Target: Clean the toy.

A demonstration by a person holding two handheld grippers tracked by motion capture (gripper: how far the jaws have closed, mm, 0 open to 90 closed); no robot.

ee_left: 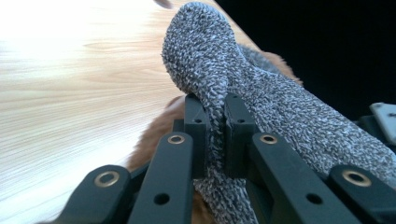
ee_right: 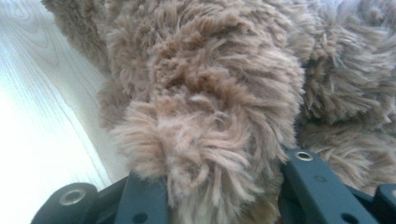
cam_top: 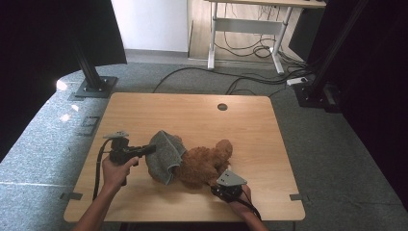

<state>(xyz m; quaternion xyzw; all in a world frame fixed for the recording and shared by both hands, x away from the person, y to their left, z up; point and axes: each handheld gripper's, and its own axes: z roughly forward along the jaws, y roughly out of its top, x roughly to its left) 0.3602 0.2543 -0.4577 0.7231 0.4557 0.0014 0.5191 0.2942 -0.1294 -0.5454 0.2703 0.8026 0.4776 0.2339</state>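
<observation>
I had the grey knitted cloth (ee_left: 243, 88) pinched in my left gripper (ee_left: 215, 116), the two black jaws drawn tight together on a fold of it, so that the fabric bulged up above them and hung down below. In the high view that left gripper (cam_top: 144, 150) pointed level toward the middle of the wooden table (cam_top: 192, 115), and the cloth (cam_top: 164, 155) lay draped over the near-left end of the brown plush toy (cam_top: 204, 163).

My right gripper (ee_right: 224, 186) was clamped on the toy's fur (ee_right: 210, 116), the jaws standing partly apart with a thick tuft of shaggy pile packed between them. From above, that gripper (cam_top: 216, 185) came in at the toy's near-right side, its grey plate on top.

There was no container on the table; the toy and the cloth lay directly on the wood, touching each other, near the front edge between my two hands.

Around them the tabletop carried a round cable hole (cam_top: 222, 107) near its far edge, well apart from the toy. Beyond the table, black cables (cam_top: 240, 79) ran over the grey carpet toward a white desk frame (cam_top: 250, 29), and dark stands stood at both far corners. Nothing lay between my grippers and the things they held.
</observation>
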